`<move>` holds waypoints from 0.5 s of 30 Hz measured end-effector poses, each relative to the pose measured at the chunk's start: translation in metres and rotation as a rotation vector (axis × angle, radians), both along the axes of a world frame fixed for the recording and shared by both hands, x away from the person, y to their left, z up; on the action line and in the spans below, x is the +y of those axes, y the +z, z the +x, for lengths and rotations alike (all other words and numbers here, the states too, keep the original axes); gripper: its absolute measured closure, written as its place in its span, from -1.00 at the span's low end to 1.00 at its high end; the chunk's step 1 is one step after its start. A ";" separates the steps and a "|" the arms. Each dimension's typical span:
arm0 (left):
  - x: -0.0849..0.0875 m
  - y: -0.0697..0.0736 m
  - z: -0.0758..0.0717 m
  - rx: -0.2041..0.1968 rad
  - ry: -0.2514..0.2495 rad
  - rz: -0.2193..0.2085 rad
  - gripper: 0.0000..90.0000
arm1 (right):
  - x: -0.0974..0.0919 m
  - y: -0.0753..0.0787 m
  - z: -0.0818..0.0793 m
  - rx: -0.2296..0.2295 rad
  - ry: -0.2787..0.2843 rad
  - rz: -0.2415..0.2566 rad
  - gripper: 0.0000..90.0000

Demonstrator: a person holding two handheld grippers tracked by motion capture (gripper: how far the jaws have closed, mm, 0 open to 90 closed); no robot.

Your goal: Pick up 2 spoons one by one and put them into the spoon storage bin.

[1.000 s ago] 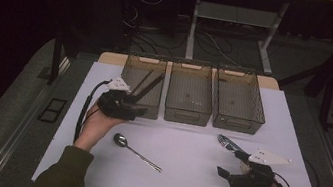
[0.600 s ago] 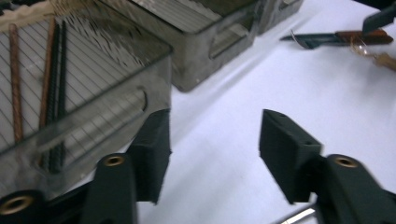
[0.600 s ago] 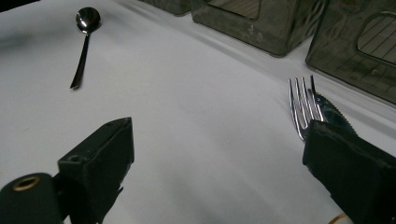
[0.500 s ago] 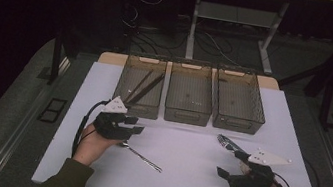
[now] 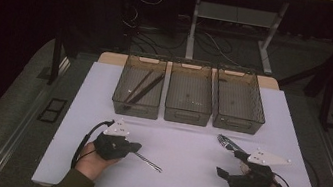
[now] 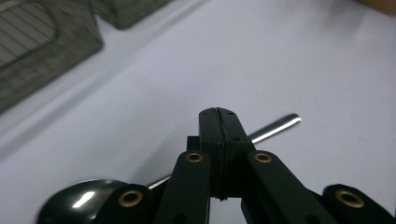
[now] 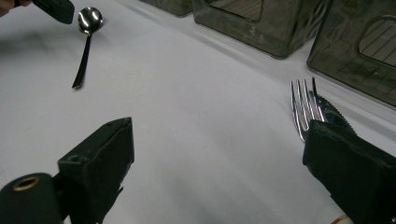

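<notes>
Smooth white bench in a dark room. Lower left of the high view, the left gripper has its black jaws pressed together, having just closed over the shiny steel spoon; whether they actually pinch it, can't tell. Lower right, the right gripper has jaws spread beside a fork. Farther back sit three smoky plastic bins.

Spoon bowl behind fingers

A white table stands on grey floor in a dark room.
</notes>
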State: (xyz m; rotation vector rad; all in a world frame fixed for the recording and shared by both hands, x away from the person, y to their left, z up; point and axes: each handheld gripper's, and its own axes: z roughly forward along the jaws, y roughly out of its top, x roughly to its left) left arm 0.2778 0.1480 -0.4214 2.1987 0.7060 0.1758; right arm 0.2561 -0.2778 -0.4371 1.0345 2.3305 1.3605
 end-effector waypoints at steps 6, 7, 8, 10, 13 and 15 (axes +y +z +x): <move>-0.013 -0.011 -0.006 0.027 -0.047 0.043 0.99 | 0.000 0.000 0.000 -0.001 0.000 0.002 -0.80; -0.014 -0.013 -0.006 0.028 -0.053 0.056 0.99 | 0.000 0.000 0.000 -0.001 0.002 0.002 -0.80; -0.016 -0.015 -0.006 0.033 -0.056 0.061 0.99 | 0.000 0.000 0.000 -0.001 0.002 0.001 -0.80; -0.018 -0.019 -0.006 0.032 -0.057 0.081 0.99 | 0.001 0.000 0.000 -0.001 0.001 0.003 -0.80; -0.021 -0.022 -0.006 0.026 -0.064 0.097 0.99 | 0.002 0.000 0.001 0.000 0.002 0.002 -0.80; -0.022 -0.022 -0.006 0.018 -0.065 0.101 0.99 | 0.002 0.000 0.001 0.000 0.005 0.001 -0.80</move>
